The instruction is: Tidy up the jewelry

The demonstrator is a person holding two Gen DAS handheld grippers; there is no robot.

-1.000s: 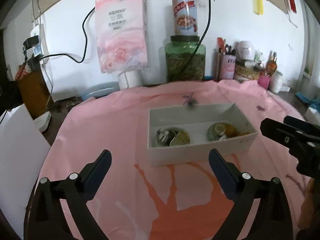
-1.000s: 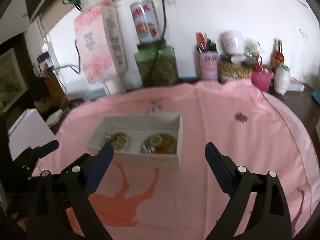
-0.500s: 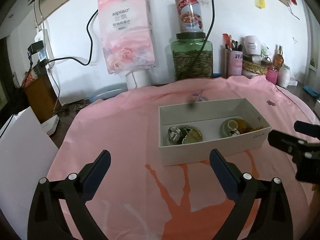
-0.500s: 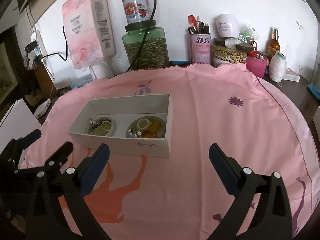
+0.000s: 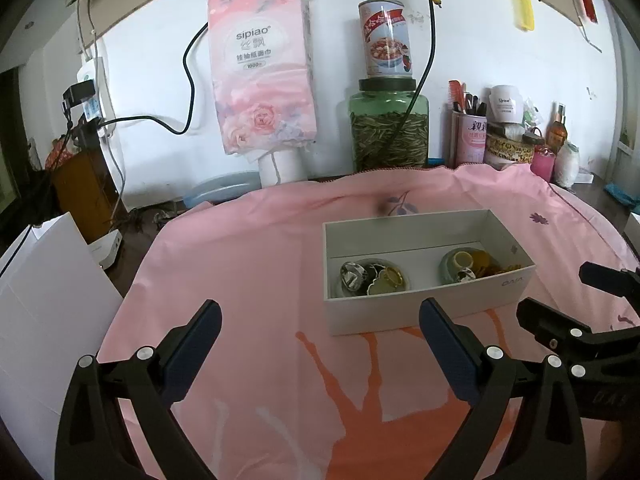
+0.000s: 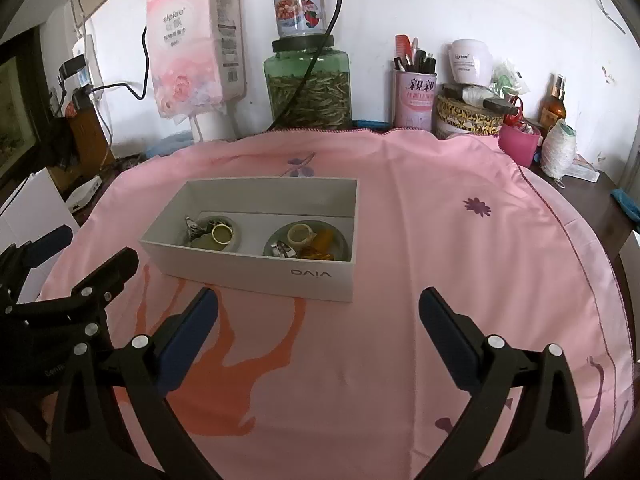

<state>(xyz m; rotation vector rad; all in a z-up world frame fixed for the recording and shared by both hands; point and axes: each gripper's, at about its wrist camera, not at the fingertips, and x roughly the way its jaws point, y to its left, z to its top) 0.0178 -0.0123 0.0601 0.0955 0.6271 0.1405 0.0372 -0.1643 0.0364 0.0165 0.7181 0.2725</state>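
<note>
Jewelry sits in two small dishes inside the white box (image 6: 256, 240) on the pink cloth (image 6: 440, 280), and I hold both grippers back from it, over bare cloth. My left gripper (image 5: 320, 344) is spread wide with nothing between its pads; my right gripper (image 6: 318, 328) is equally wide and empty. The left dish (image 6: 218, 236) holds a gold ring (image 6: 223, 233) and some silvery pieces; the right dish (image 6: 306, 242) holds a pale ring (image 6: 300, 234), a silver clip-like piece and something amber, though I cannot make out each item. I judge all of it light, hard and slick, apt to skid on the glazed dish or spring out of the pads if I pinch too hard. The rings look best taken across the band from above, one pad inside the hoop if it fits. The box walls are tall, so I would come in steeply.
</note>
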